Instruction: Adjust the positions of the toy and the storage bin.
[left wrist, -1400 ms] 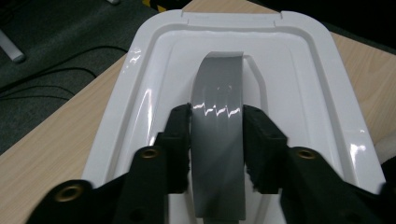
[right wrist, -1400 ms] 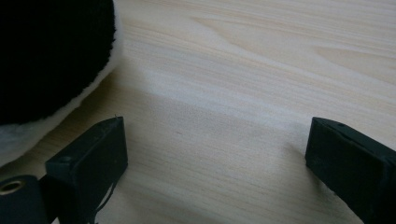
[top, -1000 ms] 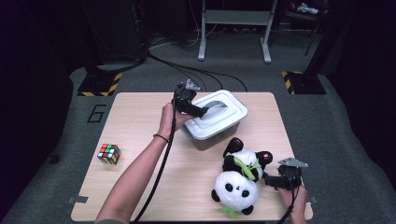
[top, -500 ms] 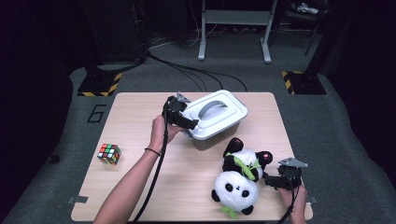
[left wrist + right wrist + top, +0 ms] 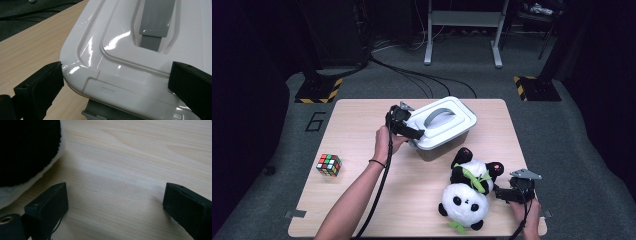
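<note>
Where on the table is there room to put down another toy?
The biggest bare patch is the near left of the table, between the puzzle cube and the plush panda, though the person's forearm crosses it. The far left corner beside the white lidded box is also free. It is crowded on the right, where box, panda and right tongs sit close together.

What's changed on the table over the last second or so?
The left gripper slid from the box's lid, by its handle, down to the near-left corner; its jaws have just been opening and now straddle that corner without gripping. The right gripper, panda and cube stayed put.
</note>
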Tool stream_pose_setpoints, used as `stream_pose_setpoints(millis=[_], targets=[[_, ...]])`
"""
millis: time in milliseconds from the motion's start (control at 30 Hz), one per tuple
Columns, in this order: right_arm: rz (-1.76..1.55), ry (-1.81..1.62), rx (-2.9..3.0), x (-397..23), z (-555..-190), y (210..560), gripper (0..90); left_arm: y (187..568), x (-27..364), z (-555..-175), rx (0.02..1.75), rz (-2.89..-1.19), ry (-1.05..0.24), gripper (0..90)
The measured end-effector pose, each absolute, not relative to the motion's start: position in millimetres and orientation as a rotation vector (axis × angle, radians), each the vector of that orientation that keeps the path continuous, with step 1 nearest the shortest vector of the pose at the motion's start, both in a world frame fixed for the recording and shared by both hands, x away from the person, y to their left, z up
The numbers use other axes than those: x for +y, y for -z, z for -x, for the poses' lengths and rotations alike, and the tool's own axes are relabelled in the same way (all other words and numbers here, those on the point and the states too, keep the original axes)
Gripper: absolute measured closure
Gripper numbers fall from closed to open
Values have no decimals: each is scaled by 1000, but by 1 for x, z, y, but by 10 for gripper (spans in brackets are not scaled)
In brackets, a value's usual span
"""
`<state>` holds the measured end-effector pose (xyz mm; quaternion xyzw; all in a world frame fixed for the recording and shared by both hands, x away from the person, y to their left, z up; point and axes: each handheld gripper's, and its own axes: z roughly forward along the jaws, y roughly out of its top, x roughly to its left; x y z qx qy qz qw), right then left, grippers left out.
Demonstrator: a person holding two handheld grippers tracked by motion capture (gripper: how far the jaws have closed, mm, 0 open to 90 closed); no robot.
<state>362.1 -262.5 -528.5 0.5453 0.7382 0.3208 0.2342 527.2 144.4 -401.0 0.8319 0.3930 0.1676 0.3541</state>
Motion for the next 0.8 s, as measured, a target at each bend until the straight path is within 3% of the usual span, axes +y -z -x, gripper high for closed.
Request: stream_pose_setpoints(millis=[433,800], targets=[[-1497,-880,2026,-262,-362,529,51,405,149,-548,979,-2150,-338,5],[-1498,-879,2025,-262,-362,529,52,403,136,-563,955,-2167,-335,4]])
